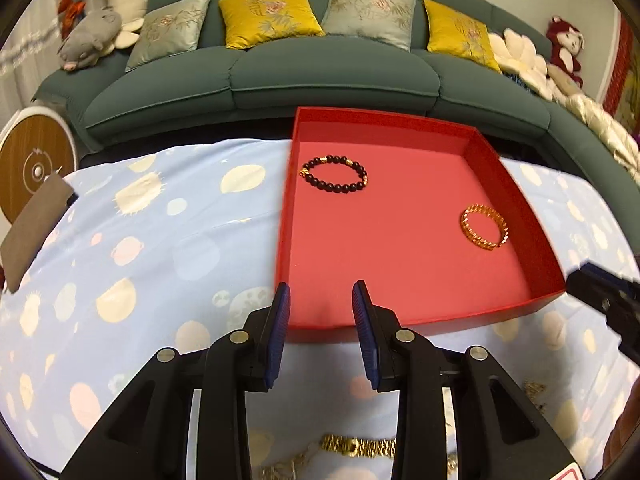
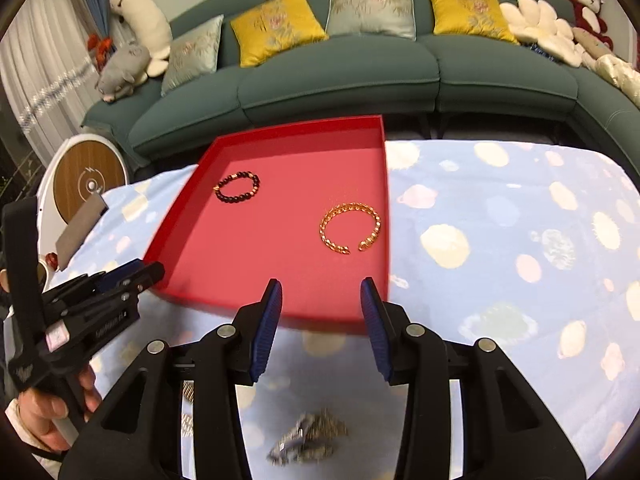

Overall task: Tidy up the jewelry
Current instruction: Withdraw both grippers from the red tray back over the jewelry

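Note:
A shallow red tray (image 1: 400, 248) (image 2: 280, 248) lies on the blue patterned cloth. Inside it, a dark bead bracelet (image 1: 340, 189) (image 2: 236, 199) rests at the far left. A gold chain bangle (image 1: 484, 246) (image 2: 348, 208) rests at the right. My left gripper (image 1: 320, 296) is open over the tray's near edge with nothing between its blue pads. My right gripper (image 2: 322, 292) is open too and empty, near the tray's front right corner. Each gripper shows in the other's view, the right gripper (image 1: 600, 296) and the left gripper (image 2: 148, 274). A gold watch band (image 1: 356, 446) and a silvery heap of jewelry (image 2: 308, 436) lie on the cloth below the grippers.
A green sofa (image 1: 320, 76) with yellow and grey cushions and plush toys stands behind the table. A round wood-faced device (image 1: 32, 168) is at the left. A grey-brown flat piece (image 1: 32, 236) lies at the cloth's left edge. A hand (image 2: 48, 412) holds the left gripper's handle.

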A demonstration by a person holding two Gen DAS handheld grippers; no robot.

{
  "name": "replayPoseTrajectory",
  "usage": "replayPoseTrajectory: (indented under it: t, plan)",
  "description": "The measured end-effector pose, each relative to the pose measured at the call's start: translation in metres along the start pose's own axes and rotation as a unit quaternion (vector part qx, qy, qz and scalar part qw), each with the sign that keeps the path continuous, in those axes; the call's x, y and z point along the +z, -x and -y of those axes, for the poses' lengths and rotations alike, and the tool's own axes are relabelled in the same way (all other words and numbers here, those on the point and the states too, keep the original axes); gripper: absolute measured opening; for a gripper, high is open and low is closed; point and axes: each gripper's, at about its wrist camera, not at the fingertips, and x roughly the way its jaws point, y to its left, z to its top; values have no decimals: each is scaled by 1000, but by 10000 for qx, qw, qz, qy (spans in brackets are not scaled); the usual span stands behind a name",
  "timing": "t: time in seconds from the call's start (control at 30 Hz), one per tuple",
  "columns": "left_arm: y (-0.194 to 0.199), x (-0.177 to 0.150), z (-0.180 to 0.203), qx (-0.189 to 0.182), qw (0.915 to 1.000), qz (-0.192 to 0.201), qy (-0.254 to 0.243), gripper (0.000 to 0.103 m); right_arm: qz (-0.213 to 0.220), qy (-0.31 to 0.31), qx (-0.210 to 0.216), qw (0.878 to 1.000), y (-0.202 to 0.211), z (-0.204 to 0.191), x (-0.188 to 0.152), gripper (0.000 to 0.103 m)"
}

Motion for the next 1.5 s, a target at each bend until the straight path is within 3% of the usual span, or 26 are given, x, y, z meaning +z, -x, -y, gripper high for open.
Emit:
replayPoseTrajectory:
  t: [0.2, 0.37, 0.6, 0.67, 0.93, 1.0, 1.07, 1.17, 1.33, 1.37, 1.5]
  plan:
    - [44, -45, -22, -197, 9978, 59, 635, 36, -204, -328, 67, 9992, 31, 11, -71, 40]
    - [69, -87, -30, -94, 9958, -13, 912, 36, -369, -476, 57, 9982, 32, 11, -105, 40]
    - [96, -121, -33, -9, 9936, 138, 1120, 36, -346, -620, 75, 9974, 20, 8, -111, 40]
    - [102, -127, -35, -17, 9929, 190, 1174, 36, -339, -632, 79, 9974, 17, 8, -111, 45]
    - [101, -135, -41, -130, 9915, 83, 1291, 36, -376, -664, -15, 9971, -1, 5, -108, 49]
    - [100, -134, -42, -151, 9914, 90, 1299, 36, -358, -584, -44, 9976, -2, 2, -110, 41]
    - [100, -133, -42, -171, 9912, 102, 1308, 36, -385, -560, -23, 9977, -2, 1, -111, 25]
    - [99, -131, -41, -211, 9910, 84, 1320, 36, -367, -617, 44, 9974, 1, 2, -112, 16]
    - [96, -127, -35, -294, 9923, 54, 1206, 36, -217, -628, 64, 9978, 17, 3, -113, 6]
    - [95, -126, -33, -314, 9924, 45, 1186, 36, -196, -627, 94, 9978, 21, 3, -113, 0]
    - [91, -123, -25, -376, 9932, 12, 1105, 36, -101, -529, 109, 9985, 39, 1, -118, 0]
